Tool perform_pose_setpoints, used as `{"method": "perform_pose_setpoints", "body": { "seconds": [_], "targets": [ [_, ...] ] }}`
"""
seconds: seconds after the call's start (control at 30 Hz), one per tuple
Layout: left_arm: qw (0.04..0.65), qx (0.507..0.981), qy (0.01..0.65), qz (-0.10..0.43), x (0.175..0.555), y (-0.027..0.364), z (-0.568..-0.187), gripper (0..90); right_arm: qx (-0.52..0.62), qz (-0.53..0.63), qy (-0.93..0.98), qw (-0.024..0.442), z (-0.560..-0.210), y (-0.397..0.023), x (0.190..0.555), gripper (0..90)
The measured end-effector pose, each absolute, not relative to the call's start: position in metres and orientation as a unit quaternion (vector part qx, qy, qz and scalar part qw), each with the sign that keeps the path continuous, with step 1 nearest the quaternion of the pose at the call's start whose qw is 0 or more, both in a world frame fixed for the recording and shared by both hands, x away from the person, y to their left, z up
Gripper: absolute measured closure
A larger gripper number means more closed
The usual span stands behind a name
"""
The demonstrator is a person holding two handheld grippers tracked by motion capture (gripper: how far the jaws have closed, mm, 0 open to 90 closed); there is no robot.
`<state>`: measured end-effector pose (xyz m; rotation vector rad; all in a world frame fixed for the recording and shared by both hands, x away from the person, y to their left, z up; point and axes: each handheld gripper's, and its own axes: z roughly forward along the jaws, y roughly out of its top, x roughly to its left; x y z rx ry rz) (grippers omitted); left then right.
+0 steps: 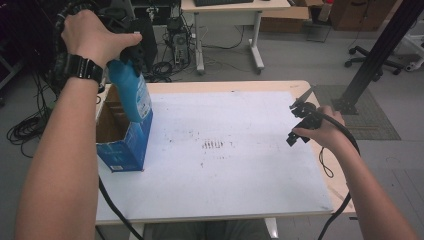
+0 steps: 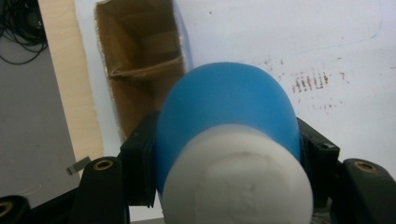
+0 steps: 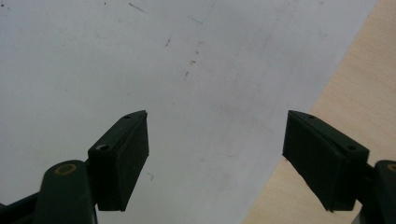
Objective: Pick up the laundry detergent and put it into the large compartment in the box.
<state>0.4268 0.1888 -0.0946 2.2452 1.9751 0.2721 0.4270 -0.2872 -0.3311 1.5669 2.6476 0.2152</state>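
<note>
A blue bottle [image 1: 131,92] with a white cap [image 2: 237,184] hangs upright from my left gripper [image 1: 125,59], which is shut on its upper part. The bottle's lower end is over the open top of a blue cardboard box [image 1: 124,145] at the table's left edge. In the left gripper view the bottle [image 2: 229,102] sits between both black jaws, with the box's brown inside [image 2: 140,60] beyond it. My right gripper [image 1: 298,124] rests near the table's right edge, held by a hand. Its jaws stand wide apart over the white sheet [image 3: 163,70] with nothing between them.
A white sheet [image 1: 225,150] covers the wooden table [image 1: 320,92]; faint dark marks [image 1: 215,145] lie mid-sheet. Cables [image 1: 27,127] lie on the floor at left. A desk [image 1: 230,30], a black post [image 1: 380,50] and an office chair base [image 1: 372,57] stand beyond the table.
</note>
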Motion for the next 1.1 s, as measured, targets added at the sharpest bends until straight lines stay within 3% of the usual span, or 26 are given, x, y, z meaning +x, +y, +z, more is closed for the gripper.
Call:
{"method": "perform_pose_setpoints", "body": {
  "seconds": [0.5, 1.1],
  "targets": [
    [0.058, 0.706, 0.698, 0.1, 0.426, 0.231, -0.1, 37.6, 0.512, 0.071, 0.856, 0.027, -0.33, -0.289, 0.428, 22.8],
    [0.047, 0.7, 0.705, 0.102, 0.432, 0.247, -0.116, 37.6, 0.51, 0.066, 0.857, 0.025, -0.332, -0.287, 0.429, 23.1]
  ]
}}
